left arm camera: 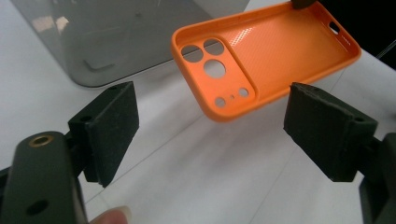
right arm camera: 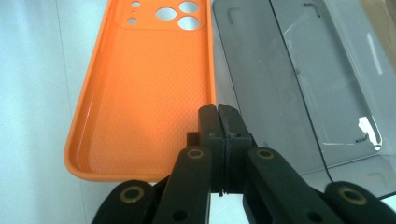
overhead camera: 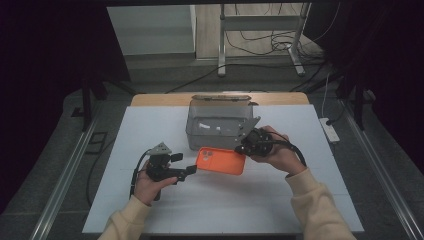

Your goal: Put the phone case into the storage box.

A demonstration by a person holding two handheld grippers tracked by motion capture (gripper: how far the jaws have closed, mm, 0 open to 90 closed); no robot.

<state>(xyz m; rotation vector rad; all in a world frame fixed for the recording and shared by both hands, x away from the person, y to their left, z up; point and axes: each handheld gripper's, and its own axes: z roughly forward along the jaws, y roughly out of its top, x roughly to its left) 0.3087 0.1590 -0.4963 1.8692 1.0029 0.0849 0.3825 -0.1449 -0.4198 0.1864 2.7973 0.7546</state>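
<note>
The right gripper (overhead camera: 248,145) is pinching the orange phone case (overhead camera: 220,160) mid-frame, its long axis pointing left at the wide-open left gripper (overhead camera: 189,170).

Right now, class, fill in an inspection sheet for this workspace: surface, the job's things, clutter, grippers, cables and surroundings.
Surface: white table top, bare around the work.
Job's things: orange phone case, inside facing up, held off the table; grey translucent box behind it.
Clutter: nothing seen.
Grippers: right gripper shut on the case's edge; left gripper open, camera end of case just ahead.
Cables: one trails from each gripper; more on the floor.
Surroundings: metal stand, power strip, dark curtains.
</note>
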